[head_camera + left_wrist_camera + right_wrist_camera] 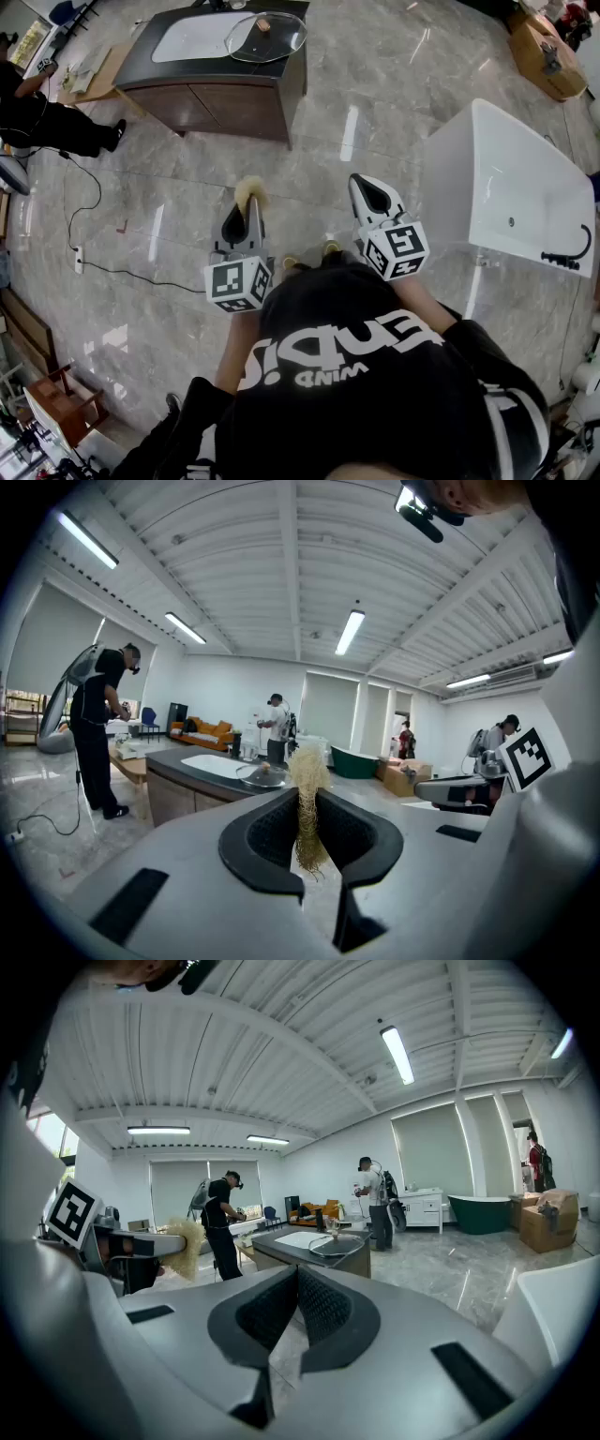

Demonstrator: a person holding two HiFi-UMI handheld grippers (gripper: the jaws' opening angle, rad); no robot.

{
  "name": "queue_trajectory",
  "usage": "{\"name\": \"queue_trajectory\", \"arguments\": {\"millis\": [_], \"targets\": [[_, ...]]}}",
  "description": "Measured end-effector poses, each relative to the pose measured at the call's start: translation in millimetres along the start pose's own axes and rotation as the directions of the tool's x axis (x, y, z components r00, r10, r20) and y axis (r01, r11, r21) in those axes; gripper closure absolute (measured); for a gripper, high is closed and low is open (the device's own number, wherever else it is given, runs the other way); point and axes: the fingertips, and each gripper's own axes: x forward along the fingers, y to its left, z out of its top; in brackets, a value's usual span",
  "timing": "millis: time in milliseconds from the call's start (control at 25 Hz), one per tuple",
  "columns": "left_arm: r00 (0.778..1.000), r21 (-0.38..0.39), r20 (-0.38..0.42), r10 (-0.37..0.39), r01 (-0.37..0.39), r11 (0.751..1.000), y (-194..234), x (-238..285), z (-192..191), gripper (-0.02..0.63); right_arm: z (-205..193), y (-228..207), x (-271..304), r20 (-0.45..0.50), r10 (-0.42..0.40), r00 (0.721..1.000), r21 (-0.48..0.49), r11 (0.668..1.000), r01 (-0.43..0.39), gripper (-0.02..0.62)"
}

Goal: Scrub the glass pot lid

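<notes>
Left gripper (307, 799) is clamped on a straw-coloured fibre scrubber (307, 778), and the tuft pokes up past the jaw tips. Right gripper (295, 1283) is pinched tight, pads meeting, nothing between them. Both are held out over the shiny floor (375, 103), well short of the counter (234, 94), aimed its way and dipping slightly at the nose.

And there's the lid (266, 36): it lies flat on the counter's dark top, knob up. From the head view it's at the right end, right up against the white basin (192, 37) set into that top. No gripper is anywhere near it; there's open floor between the jaw tips and the counter's wooden front.

Off the counter's left end stands a person in black (37, 117). A white tub (525, 187) sits to the counter's right, on the holder's side of it and level with the right gripper. A black cable (84, 202) trails across the floor out from the counter's left corner.
</notes>
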Motion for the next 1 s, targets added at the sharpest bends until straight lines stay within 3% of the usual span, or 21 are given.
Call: {"name": "queue_trajectory", "arguments": {"millis": [400, 560, 1000], "targets": [[1.0, 0.009, -0.004, -0.008, 0.009, 1.0, 22.4, 3.4, -3.8, 0.555, -10.8, 11.1, 17.0, -0.005, -0.029, 1.0, 0.042, 0.999, 0.029, 0.582], [1.0, 0.02, -0.011, -0.028, 0.028, 0.999, 41.8, 4.3, -12.9, 0.555, -18.2, 26.6, 28.0, -0.01, -0.034, 0.999, 0.015, 0.999, 0.034, 0.582], [0.998, 0.025, -0.011, -0.063, 0.064, 0.998, 76.2, 27.7, -6.4, 0.555, -9.0, 39.7, 60.3, 0.018, -0.061, 0.998, 0.033, 0.998, 0.061, 0.581]]}}
